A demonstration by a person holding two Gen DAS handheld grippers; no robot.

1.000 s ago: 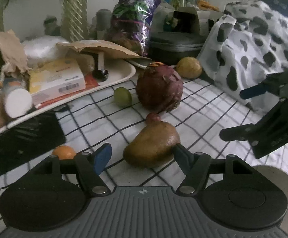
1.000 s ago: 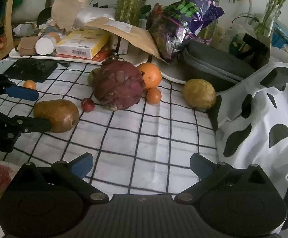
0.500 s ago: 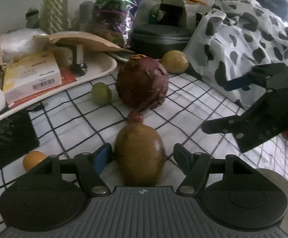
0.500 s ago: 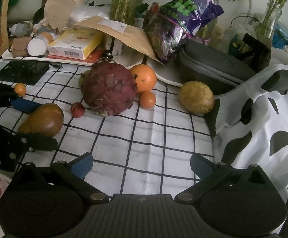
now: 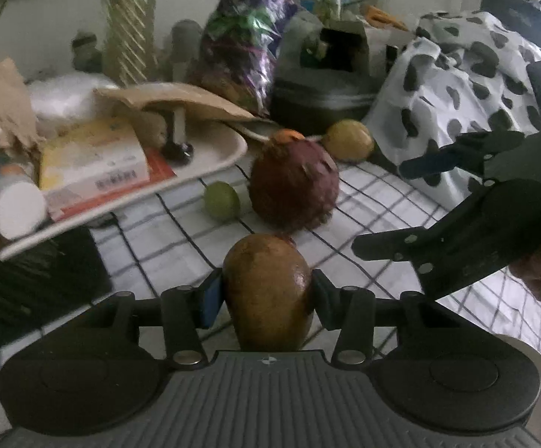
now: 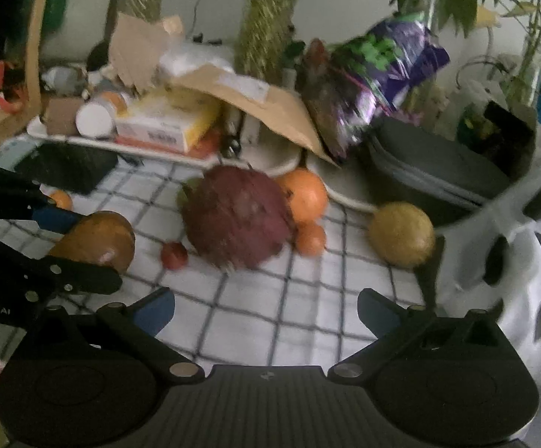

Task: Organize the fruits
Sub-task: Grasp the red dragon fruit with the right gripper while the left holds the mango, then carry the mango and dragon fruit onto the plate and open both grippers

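My left gripper (image 5: 266, 293) is shut on a brown pear (image 5: 267, 291), its pads against both sides; the pear also shows in the right wrist view (image 6: 97, 240), held by the left gripper (image 6: 80, 254). Beyond it lie a dark red dragon fruit (image 5: 293, 184), a green lime (image 5: 221, 199) and a yellow fruit (image 5: 349, 139). My right gripper (image 6: 266, 308) is open and empty above the checked cloth, facing the dragon fruit (image 6: 235, 220), a big orange (image 6: 304, 194), a small orange (image 6: 310, 239), a small red fruit (image 6: 173, 255) and the yellow fruit (image 6: 401, 239).
A white tray (image 5: 210, 164) with boxes and a bottle sits at the back left. A black pouch (image 6: 431, 171), a purple bag (image 6: 375, 74) and a cow-print cloth (image 5: 457, 86) stand at the back and right. A plate rim (image 5: 531, 358) shows at lower right.
My left gripper has closed on the pear, which now stands endwise between the pads. My right gripper has moved closer to the fruits.
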